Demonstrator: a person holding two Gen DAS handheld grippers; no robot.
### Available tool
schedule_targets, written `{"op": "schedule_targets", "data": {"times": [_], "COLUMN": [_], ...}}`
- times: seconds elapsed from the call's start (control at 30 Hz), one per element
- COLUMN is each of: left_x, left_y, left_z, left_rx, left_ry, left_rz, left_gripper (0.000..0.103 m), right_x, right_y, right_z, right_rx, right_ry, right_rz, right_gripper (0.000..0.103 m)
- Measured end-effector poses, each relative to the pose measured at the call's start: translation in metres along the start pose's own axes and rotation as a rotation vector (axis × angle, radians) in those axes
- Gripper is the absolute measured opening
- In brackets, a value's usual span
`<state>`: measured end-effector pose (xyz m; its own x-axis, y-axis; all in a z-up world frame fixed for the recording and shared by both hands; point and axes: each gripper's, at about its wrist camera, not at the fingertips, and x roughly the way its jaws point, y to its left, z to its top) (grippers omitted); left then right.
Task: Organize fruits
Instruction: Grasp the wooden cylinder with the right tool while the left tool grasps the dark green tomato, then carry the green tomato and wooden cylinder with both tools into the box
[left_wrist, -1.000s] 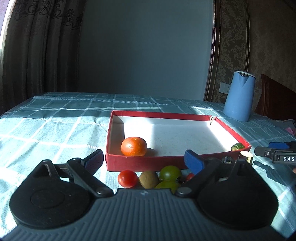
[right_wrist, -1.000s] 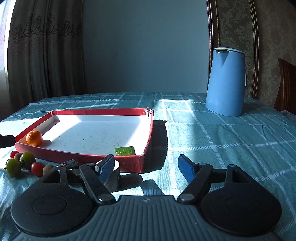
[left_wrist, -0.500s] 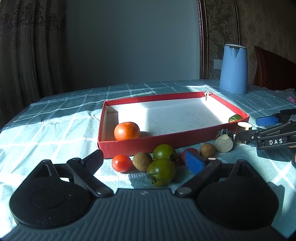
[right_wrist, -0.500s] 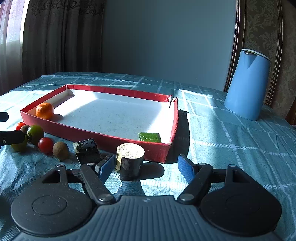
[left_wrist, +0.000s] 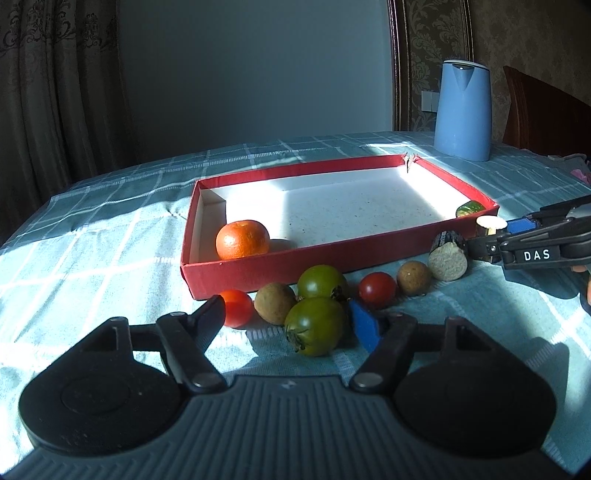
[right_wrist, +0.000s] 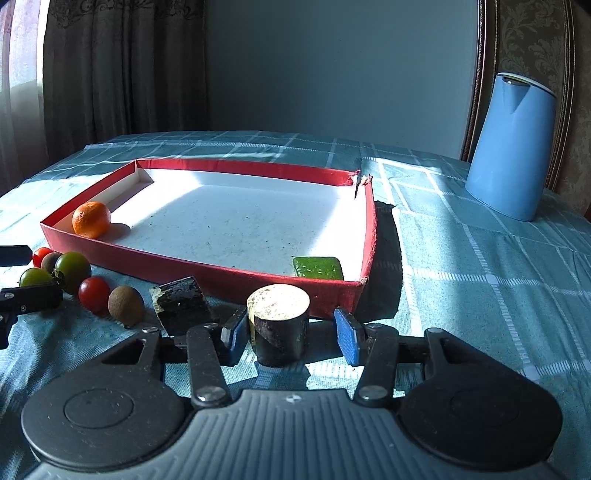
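Both tongs are closing. The right tongs (right_wrist: 290, 338) straddle an upright dark-skinned cylinder piece (right_wrist: 277, 323); the left pad looks at or near the skin, while a gap is seen at the right pad, so no grip yet. Centring on the cylinder below its pale cut top is advised, so it is not tipped.

The left tongs (left_wrist: 291, 321) are narrowing around a green tomato (left_wrist: 314, 325), pads not yet pressing; a neighbouring brown fruit (left_wrist: 274, 302) could be nudged.

Cylinder: pale speckled top, near-black glossy skin, standing on the tabletop (right_wrist: 480, 295) just before the red tray (right_wrist: 236, 275). A tangerine (right_wrist: 91, 219) and a green piece (right_wrist: 317, 267) lie inside the tray.
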<state>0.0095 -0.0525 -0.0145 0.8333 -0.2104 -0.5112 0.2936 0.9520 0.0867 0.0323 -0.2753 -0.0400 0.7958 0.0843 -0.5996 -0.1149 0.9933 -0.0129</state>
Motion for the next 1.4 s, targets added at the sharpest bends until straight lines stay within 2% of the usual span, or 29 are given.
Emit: {"op": "schedule_targets", "data": {"times": [0.03, 0.43, 0.5, 0.53, 0.6, 0.77, 0.87, 1.17, 1.4], "left_x": [0.0, -0.004, -0.003, -0.002, -0.002, -0.003, -0.006, -0.017, -0.017], "left_y": [0.0, -0.005, -0.005, -0.005, -0.004, -0.004, -0.005, -0.007, -0.011], "left_z": [0.0, -0.003, -0.004, -0.005, -0.005, -0.006, -0.006, -0.007, -0.001], "left_rx": [0.003, 0.03, 0.027, 0.021, 0.014, 0.007, 0.008, -0.011, -0.013], "left_ry": [-0.004, -0.014, -0.005, 0.014, 0.012, 0.001, -0.019, -0.072, -0.09], "left_rz": [-0.004, 0.006, -0.003, -0.017, -0.015, -0.012, 0.008, -0.002, -0.014], "left_gripper": [0.068, 0.052, 0.043, 0.034, 0.03, 0.029, 0.029, 0.029, 0.029], "right_x": [0.001, -0.001, -0.002, -0.002, -0.002, -0.007, -0.015, -0.042, -0.047], "right_y": [0.001, -0.003, -0.004, -0.004, -0.004, -0.006, -0.006, 0.005, 0.008], "right_z": [0.0, -0.002, -0.001, -0.001, -0.002, -0.004, -0.006, -0.014, -0.014], "right_rx": [0.004, 0.045, 0.048, 0.05, 0.051, 0.067, 0.071, 0.048, 0.054], "right_ry": [0.006, -0.004, -0.005, -0.007, -0.009, -0.028, -0.063, -0.176, -0.203], "right_rz": [0.009, 0.003, 0.002, -0.001, -0.003, 0.004, -0.005, -0.002, 0.006], "right_gripper": [0.032, 0.032, 0.032, 0.032, 0.032, 0.032, 0.032, 0.032, 0.032]}}
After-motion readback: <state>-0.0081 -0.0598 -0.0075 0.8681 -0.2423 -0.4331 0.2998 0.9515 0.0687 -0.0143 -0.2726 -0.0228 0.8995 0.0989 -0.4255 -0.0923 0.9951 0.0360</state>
